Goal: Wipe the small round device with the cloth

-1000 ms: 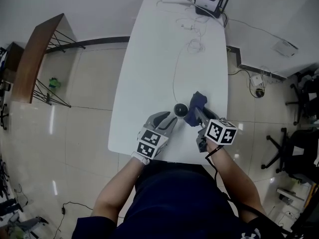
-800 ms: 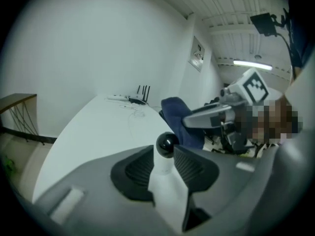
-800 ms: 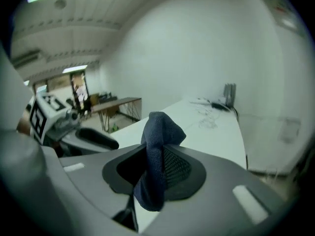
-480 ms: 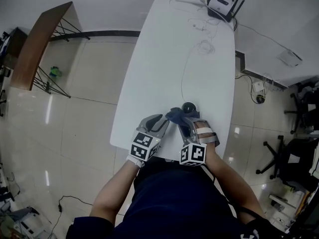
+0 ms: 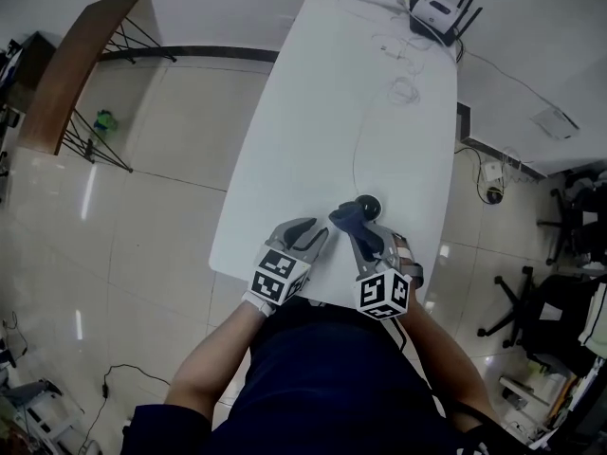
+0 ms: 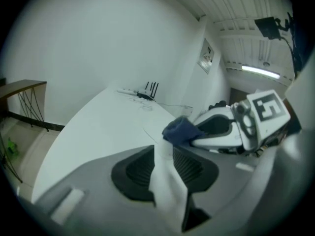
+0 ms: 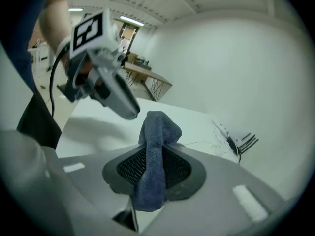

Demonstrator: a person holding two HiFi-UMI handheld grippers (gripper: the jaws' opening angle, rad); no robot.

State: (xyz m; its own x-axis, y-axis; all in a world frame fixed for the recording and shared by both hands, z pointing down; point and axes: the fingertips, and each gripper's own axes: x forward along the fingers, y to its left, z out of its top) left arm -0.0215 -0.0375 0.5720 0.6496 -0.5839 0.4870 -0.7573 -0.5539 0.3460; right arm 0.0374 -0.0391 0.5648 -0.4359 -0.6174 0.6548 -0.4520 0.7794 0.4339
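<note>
The small round black device sits on the white table near its front edge, with a thin white cable running away from it. My right gripper is shut on a blue cloth, and the bunched cloth lies against the device's near left side. In the right gripper view the cloth fills the gap between the jaws and hides the device. My left gripper rests just left of the cloth, open with nothing in it; bare table shows through its gap. The cloth shows ahead.
A router with antennas and loose white cables lie at the table's far end. A wooden desk stands to the left on the tiled floor. Office chairs stand to the right.
My right gripper has rolled over and carried the cloth from the device's right side across to its near left side. The left gripper has shifted slightly.
</note>
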